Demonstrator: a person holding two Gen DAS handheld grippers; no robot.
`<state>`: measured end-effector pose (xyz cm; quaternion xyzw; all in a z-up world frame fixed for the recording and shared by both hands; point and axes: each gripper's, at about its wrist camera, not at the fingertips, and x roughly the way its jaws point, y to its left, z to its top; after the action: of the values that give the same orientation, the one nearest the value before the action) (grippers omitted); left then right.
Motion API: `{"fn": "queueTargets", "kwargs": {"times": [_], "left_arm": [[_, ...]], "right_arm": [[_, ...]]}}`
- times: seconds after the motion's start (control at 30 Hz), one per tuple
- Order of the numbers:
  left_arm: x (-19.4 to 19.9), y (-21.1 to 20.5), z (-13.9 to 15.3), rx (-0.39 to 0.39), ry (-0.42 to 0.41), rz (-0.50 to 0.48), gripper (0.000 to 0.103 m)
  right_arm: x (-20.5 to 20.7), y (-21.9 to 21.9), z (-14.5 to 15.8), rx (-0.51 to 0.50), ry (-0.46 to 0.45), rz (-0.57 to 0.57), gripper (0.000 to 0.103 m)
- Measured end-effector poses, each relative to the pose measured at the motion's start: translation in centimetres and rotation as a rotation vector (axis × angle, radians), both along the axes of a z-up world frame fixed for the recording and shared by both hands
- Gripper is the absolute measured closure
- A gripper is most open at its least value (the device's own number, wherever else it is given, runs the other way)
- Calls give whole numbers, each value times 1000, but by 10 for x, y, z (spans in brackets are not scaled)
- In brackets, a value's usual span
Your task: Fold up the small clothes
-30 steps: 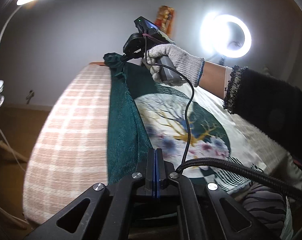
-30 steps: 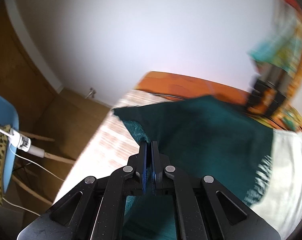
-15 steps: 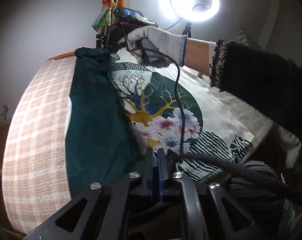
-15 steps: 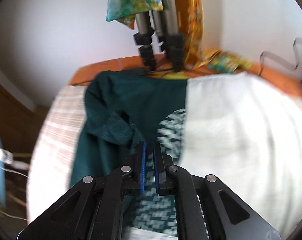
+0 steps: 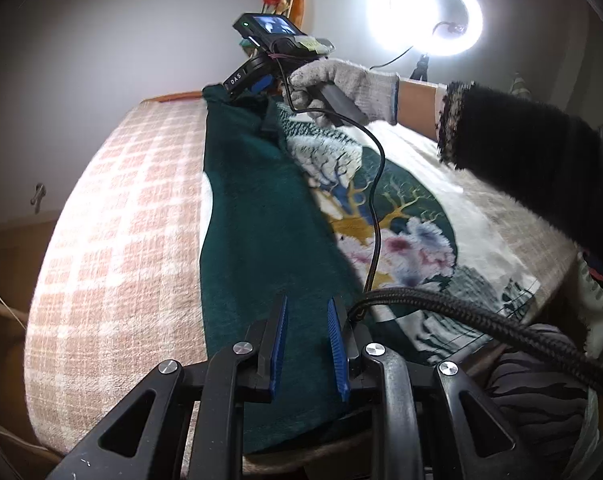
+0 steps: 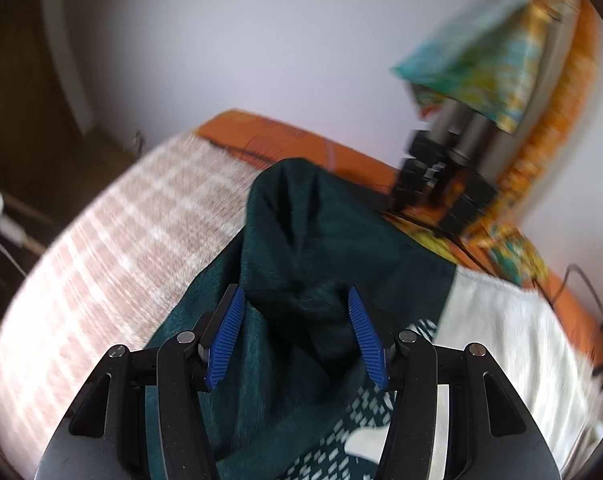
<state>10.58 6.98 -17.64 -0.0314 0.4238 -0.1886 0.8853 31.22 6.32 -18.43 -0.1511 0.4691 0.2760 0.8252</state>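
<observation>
A small garment lies on the checked blanket: white with a tree print (image 5: 385,216), its dark green part (image 5: 261,232) folded along the left side. My left gripper (image 5: 306,304) is open over the near end of the green fold. My right gripper (image 6: 297,300) is open over the far, bunched green end (image 6: 301,216); it also shows in the left wrist view (image 5: 245,92), held by a gloved hand.
A pink and white checked blanket (image 5: 113,240) covers the rounded surface. A ring light (image 5: 425,12) stands at the back right. A tripod with colourful cloth (image 6: 473,92) stands at the far end. A black cable (image 5: 441,308) crosses the garment.
Both grippers have opened and let go of the green fabric, which now lies folded along the left side. The right gripper has turned back toward the left.
</observation>
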Motion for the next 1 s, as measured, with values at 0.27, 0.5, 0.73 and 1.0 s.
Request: {"fn": "queueTargets", "kwargs": {"times": [0.27, 0.5, 0.73, 1.0], "left_arm": [[7, -2, -24, -22, 61, -4, 84], [4, -9, -22, -9, 52, -21, 84], [-14, -3, 3, 18, -17, 12, 84], [-35, 8, 29, 33, -58, 31, 76]], "right_arm": [[23, 10, -11, -87, -44, -42, 99], [54, -40, -4, -81, -32, -308, 92], [25, -86, 39, 17, -35, -347, 60], [-48, -121, 113, 162, -35, -288, 56]]}}
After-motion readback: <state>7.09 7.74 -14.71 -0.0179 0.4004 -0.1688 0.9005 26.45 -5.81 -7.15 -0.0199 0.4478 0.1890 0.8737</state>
